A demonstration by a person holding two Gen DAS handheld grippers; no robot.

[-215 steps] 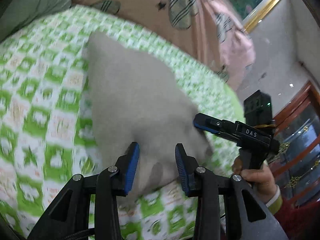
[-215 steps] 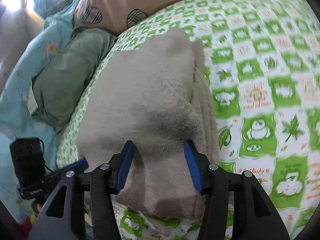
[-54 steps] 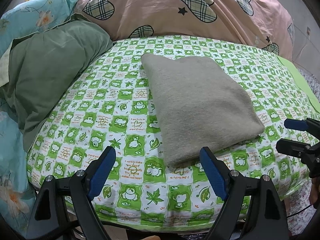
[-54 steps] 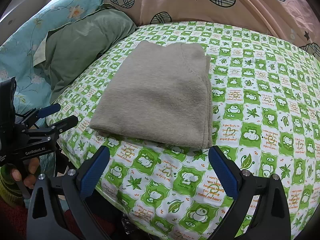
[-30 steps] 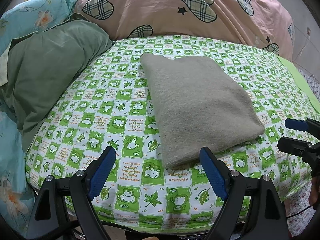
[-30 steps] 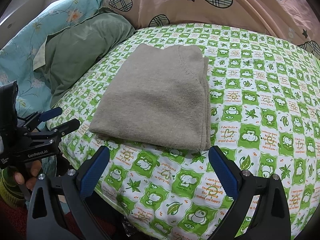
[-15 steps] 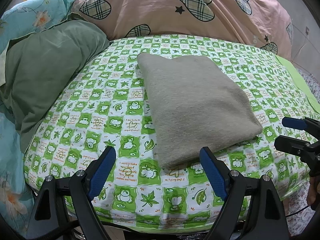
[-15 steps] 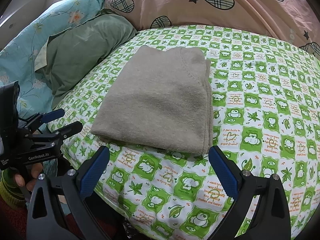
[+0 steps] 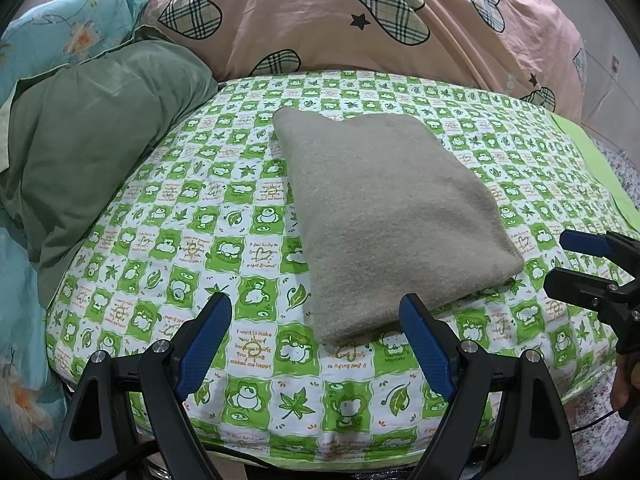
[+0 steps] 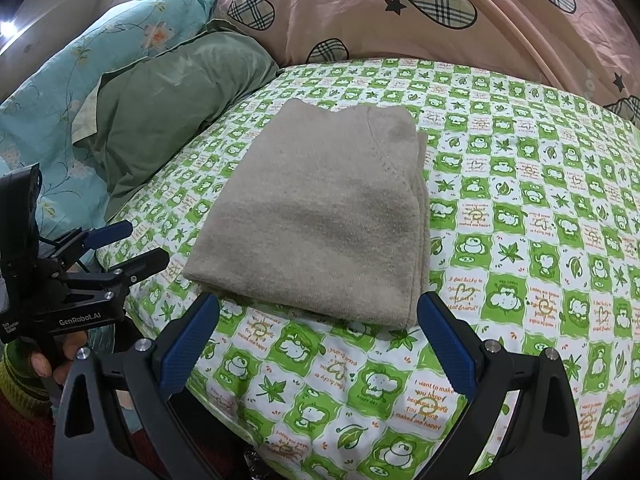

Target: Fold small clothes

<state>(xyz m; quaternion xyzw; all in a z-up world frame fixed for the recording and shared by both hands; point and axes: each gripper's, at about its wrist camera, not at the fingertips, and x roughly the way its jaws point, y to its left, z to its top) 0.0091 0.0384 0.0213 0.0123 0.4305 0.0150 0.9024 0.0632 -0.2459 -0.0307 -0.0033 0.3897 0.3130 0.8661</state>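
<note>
The left gripper is spread wide apart, holding and touching nothing. The right gripper is likewise wide apart and empty. The folded beige garment lies flat on the bed just ahead of both, beside a green pillow.

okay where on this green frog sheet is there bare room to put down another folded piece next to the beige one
Two free patches on the green sheet: one between the folded beige garment and the green pillow, another on the garment's far side toward the pink heart quilt. The near strip is narrow, with the left gripper and right gripper hovering open there.
</note>
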